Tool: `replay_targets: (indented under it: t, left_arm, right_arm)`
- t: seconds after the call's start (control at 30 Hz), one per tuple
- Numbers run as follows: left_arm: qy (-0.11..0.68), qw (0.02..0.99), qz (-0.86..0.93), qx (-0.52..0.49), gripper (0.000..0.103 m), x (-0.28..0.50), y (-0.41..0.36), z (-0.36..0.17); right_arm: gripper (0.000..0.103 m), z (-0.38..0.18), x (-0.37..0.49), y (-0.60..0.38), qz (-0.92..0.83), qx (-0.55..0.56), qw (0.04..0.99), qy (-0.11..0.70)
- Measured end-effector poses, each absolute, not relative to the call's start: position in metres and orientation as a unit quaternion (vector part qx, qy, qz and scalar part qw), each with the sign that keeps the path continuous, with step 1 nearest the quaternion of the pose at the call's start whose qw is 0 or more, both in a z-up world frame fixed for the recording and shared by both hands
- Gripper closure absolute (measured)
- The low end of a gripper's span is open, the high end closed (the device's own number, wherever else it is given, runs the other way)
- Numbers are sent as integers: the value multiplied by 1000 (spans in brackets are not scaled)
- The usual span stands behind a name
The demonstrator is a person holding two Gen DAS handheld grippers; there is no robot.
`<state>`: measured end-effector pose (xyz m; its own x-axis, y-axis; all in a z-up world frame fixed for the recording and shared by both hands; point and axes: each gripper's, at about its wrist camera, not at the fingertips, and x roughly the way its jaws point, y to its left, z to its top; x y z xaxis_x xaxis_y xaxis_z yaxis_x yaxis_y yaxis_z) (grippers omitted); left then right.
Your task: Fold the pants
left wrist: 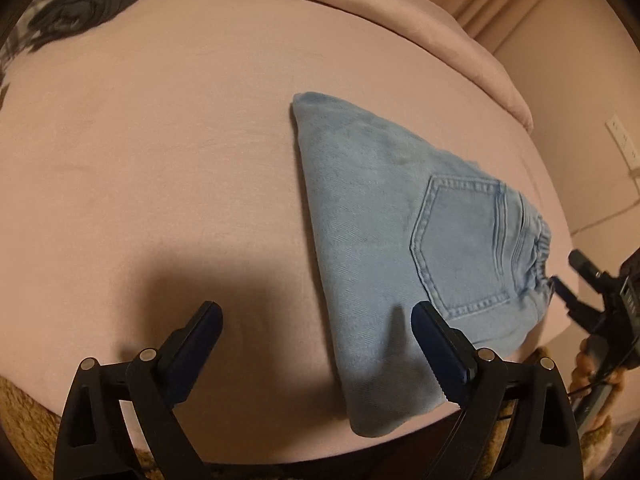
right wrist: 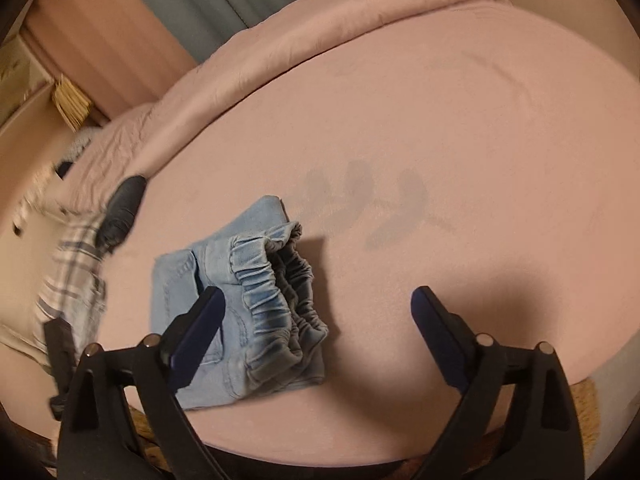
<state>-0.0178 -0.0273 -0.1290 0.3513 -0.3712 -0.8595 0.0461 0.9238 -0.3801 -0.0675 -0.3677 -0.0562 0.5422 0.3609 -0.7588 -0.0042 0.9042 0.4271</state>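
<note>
The folded light-blue denim pants [left wrist: 404, 216] lie on the pink bed sheet [left wrist: 160, 160], back pocket up; only the right wrist view shows their gathered elastic waistband [right wrist: 280, 280]. The left gripper [left wrist: 316, 320] and right gripper [right wrist: 318, 304] hover spread wide, holding nothing.

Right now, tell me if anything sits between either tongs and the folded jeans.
Nothing visible does. The left tongs are open beside the jeans, one finger over the denim. The right tongs are open by the elastic waistband. Only bare pink sheet surrounds them.
</note>
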Motion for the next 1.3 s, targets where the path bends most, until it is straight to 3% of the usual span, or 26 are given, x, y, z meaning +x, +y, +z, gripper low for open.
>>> replay_targets:
  t: [0.3, 0.67, 0.73, 0.77, 0.87, 1.03, 1.1, 1.3]
  left_arm:
    - [550, 801, -169, -165, 8, -1, -50, -144]
    - [539, 813, -177, -132, 8, 18, -75, -154]
    - [536, 818, -176, -117, 22, 16, -78, -153]
    - [533, 819, -175, -117, 25, 14, -80, -153]
    - [532, 822, -166, -120, 38, 10, -82, -150]
    - [522, 832, -149, -114, 71, 4, -82, -132]
    - [520, 833, -146, -115, 73, 0, -81, -125]
    - [519, 834, -150, -110, 73, -21, -74, -102]
  right_arm:
    - [2, -93, -42, -342, 195, 186, 811, 519]
    - [2, -116, -13, -290, 246, 58, 809, 530]
    - [12, -119, -7, -284, 259, 68, 807, 526]
    - [25, -121, -5, -284, 272, 92, 800, 527]
    - [33, -122, -6, -285, 260, 108, 804, 524]
    - [52, -107, -20, -275, 229, 96, 825, 507]
    - [58, -95, -29, -276, 229, 100, 832, 495]
    - [59, -63, -60, -259, 231, 85, 847, 472]
